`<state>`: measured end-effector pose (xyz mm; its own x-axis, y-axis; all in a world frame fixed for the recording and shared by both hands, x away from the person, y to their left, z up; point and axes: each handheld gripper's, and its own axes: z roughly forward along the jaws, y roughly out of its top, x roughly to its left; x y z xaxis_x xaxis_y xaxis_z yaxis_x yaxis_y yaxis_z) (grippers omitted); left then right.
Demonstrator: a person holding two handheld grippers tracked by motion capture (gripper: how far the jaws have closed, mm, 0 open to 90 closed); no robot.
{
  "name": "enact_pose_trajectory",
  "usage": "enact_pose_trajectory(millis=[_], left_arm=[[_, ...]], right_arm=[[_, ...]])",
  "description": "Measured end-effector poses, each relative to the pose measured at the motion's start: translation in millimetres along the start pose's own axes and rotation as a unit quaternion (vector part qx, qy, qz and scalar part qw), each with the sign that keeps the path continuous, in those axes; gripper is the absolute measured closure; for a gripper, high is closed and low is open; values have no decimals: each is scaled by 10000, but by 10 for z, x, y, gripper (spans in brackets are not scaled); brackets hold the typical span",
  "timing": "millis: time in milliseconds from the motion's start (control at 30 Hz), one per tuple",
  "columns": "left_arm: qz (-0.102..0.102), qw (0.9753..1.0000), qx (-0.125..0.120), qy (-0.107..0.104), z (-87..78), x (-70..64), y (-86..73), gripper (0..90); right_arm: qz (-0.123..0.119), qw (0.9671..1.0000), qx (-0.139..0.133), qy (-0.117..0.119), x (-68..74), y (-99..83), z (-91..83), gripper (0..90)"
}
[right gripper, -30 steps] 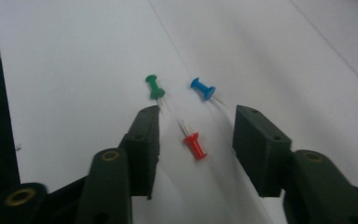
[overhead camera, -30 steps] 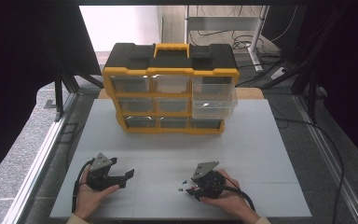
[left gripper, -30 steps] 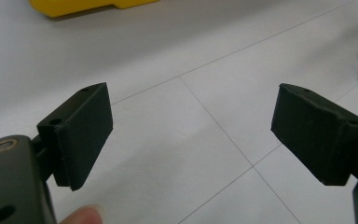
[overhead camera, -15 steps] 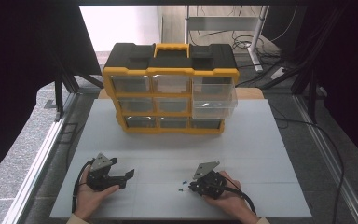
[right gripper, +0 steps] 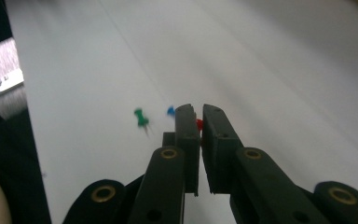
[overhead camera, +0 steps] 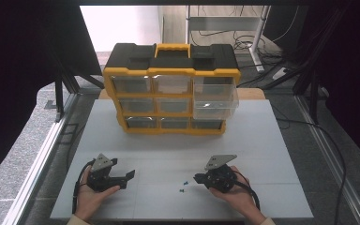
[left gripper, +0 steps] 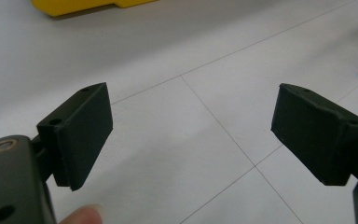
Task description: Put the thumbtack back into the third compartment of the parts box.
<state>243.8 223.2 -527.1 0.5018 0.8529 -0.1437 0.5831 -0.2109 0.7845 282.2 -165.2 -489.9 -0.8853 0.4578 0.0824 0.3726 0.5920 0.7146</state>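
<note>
Since the earlier frames the right gripper (right gripper: 198,114) has barely shifted; its jaws are pressed on a red pushpin (right gripper: 198,123), low over the white table (overhead camera: 262,140), near the green pushpin (right gripper: 141,117). Left gripper (left gripper: 191,135) jaws stand wide apart. Pins are light, stiff, slippery (sharp too): grip the plastic head.

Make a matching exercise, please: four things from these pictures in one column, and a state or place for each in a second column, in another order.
1 left gripper
2 right gripper
3 green pushpin
4 organizer

a shut on a red pushpin
b far end of the table, one drawer pulled out
c jaws wide open
d lying on the table

Pairs: 1-c, 2-a, 3-d, 4-b
</note>
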Motion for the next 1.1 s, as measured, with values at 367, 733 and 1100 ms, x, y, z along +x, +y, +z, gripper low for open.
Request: enact_pose_trajectory(millis=[367, 733, 1100], left_arm=[[0, 10000, -10, 4, -9, -7, 2, 131], [-12, 10000, -19, 16, -11, -13, 2, 131], [-36, 10000, -32, 23, -12, -13, 2, 131]], right_arm=[[195, 9972, -721, 26, -87, 155, -268, 849], [245, 9925, -1198, -13, -136, 278, -435, 849], [190, 9861, -1642, -146, -148, 512, -625, 849]])
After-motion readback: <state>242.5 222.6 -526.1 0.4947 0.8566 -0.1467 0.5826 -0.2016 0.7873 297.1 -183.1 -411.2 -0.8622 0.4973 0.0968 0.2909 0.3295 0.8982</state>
